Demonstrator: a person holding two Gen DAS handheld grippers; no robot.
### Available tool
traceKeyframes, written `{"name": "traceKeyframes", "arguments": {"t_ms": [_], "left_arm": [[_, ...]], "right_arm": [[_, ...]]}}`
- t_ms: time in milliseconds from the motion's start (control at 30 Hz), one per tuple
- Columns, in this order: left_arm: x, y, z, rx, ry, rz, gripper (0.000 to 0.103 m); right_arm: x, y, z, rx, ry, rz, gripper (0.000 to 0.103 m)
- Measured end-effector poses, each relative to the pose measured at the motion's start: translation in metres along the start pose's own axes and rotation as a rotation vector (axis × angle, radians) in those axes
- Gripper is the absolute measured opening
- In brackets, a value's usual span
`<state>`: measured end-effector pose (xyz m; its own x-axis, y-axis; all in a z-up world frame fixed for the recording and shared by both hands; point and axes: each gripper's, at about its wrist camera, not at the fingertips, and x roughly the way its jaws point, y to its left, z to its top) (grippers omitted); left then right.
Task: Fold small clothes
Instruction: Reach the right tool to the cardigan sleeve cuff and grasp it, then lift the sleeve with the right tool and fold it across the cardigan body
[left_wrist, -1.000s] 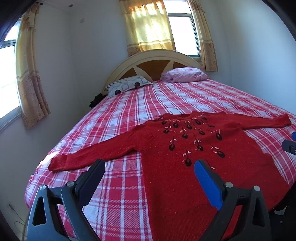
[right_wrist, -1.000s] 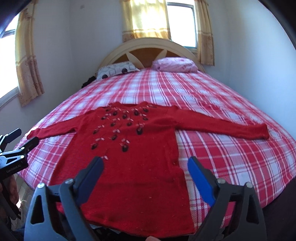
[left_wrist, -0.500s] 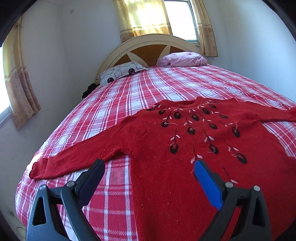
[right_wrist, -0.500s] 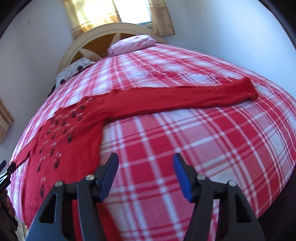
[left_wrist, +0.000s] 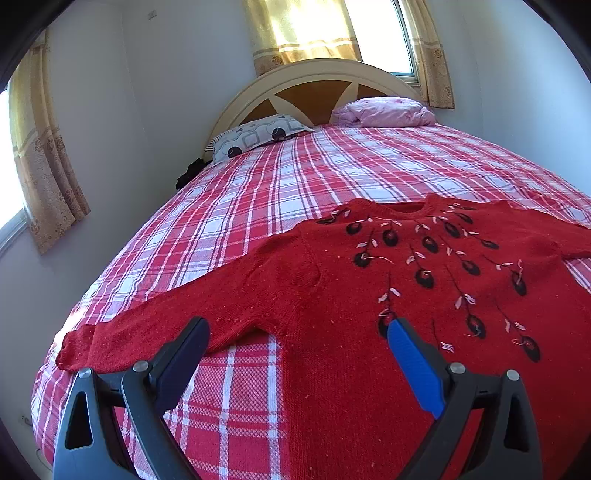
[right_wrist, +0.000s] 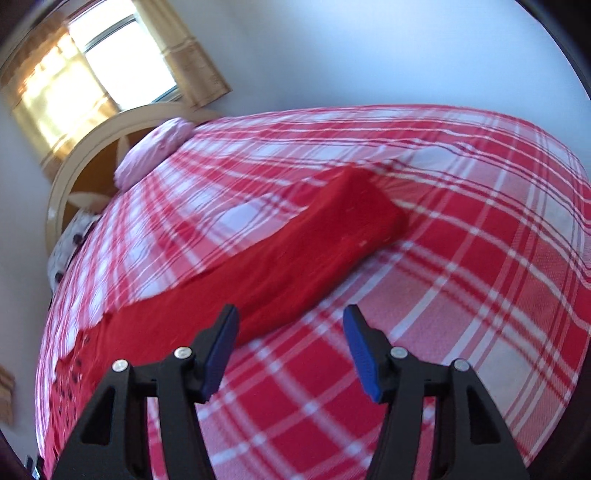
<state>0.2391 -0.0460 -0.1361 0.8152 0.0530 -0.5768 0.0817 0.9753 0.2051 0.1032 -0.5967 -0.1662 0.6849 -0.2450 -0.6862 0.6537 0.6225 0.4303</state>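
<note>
A red knitted sweater (left_wrist: 369, 295) with dark embroidered flowers lies flat, front up, on the bed. Its left sleeve (left_wrist: 155, 328) stretches out toward the bed's left edge. My left gripper (left_wrist: 297, 336) is open and empty, low over the sweater's left underarm area. In the right wrist view the sweater's right sleeve (right_wrist: 314, 258) runs across the bed, its cuff at the far end. My right gripper (right_wrist: 290, 332) is open and empty, just in front of that sleeve's middle part.
The bed carries a red and white plaid cover (left_wrist: 295, 177). A patterned pillow (left_wrist: 258, 136) and a pink pillow (left_wrist: 384, 112) lie by the cream headboard (left_wrist: 317, 79). White walls and curtained windows surround the bed. The bed's left edge drops near the left cuff.
My left gripper has moved in closer and lower over the sweater's left side. My right gripper has swung right and come close to the right sleeve. Both stay open.
</note>
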Motion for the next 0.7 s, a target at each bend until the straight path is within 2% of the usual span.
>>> {"name": "traceKeyframes", "arguments": {"t_ms": [100,167,300,333,400,433,567,700], "left_arm": [[0.007,0.000,0.000,0.004,0.008,0.008,0.098],[0.010,-0.001,0.001,0.012,0.009,0.015,0.098],[0.017,0.000,0.002,0.010,0.021,0.014,0.098],[0.018,0.000,0.002,0.008,0.024,0.013,0.098],[0.020,0.000,0.001,0.003,0.030,0.009,0.098],[0.021,0.001,0.001,0.000,0.033,0.008,0.098],[0.022,0.002,-0.002,0.003,0.044,0.004,0.098],[0.020,0.007,-0.001,-0.006,0.039,-0.001,0.098]], "right_arm": [[0.010,-0.021,0.014,0.074,-0.001,-0.016,0.062],[0.017,-0.033,0.023,0.110,-0.006,-0.022,0.057],[0.034,-0.037,0.042,0.129,-0.019,-0.026,0.053],[0.037,-0.037,0.044,0.135,-0.019,-0.021,0.050],[0.046,-0.045,0.050,0.163,-0.008,-0.020,0.035],[0.047,-0.048,0.052,0.178,-0.010,-0.024,0.020],[0.049,-0.055,0.055,0.205,-0.010,0.002,0.011],[0.040,-0.033,0.060,0.123,-0.029,0.010,0.010]]}}
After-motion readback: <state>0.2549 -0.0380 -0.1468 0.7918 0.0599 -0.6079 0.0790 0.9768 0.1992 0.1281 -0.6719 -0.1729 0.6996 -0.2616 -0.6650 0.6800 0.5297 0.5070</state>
